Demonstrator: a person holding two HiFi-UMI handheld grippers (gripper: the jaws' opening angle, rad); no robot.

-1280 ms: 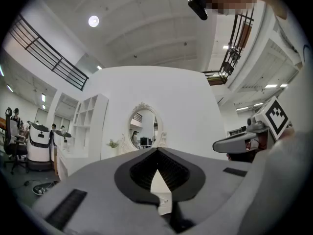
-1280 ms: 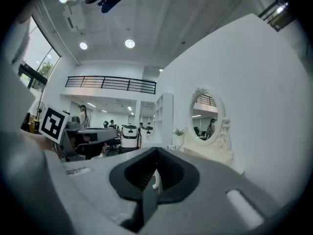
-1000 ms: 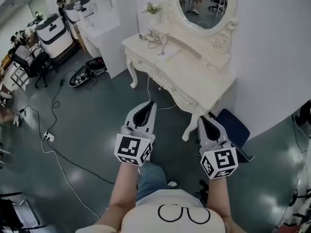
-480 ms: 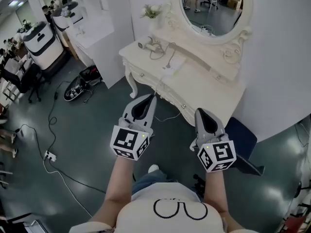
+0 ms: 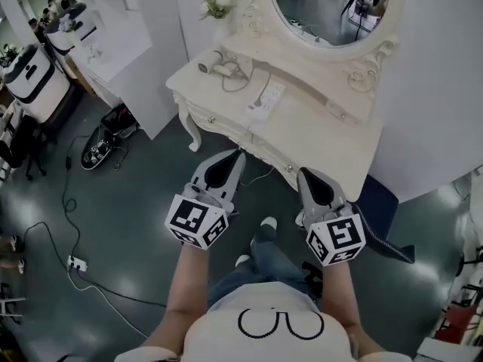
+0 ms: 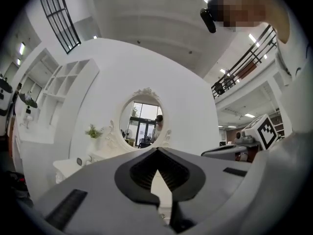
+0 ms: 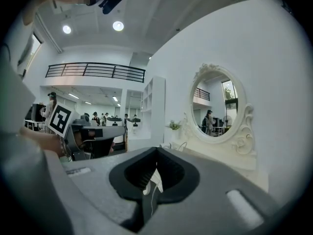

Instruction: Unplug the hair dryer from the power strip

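Note:
A white hair dryer (image 5: 213,65) lies on the far left part of the cream dressing table (image 5: 332,138). Its cord loops over to a white power strip (image 5: 265,100) lying on the tabletop. My left gripper (image 5: 235,154) is shut and empty, in the air just short of the table's front edge, below the power strip. My right gripper (image 5: 304,174) is shut and empty too, beside it and level with the same edge. In the left gripper view the shut left gripper (image 6: 157,150) faces the oval mirror (image 6: 143,123); the hair dryer (image 6: 79,161) shows small at the left.
An oval mirror (image 5: 332,10) and a small plant (image 5: 216,7) stand at the table's back. White shelving (image 5: 124,44) is to the left, with a black bag (image 5: 102,136) and cables with a floor strip (image 5: 73,262). A dark blue object (image 5: 379,202) leans right of the table.
The person has stepped toward the dressing table, and both grippers have come up close to its front edge. Both stayed shut and empty.

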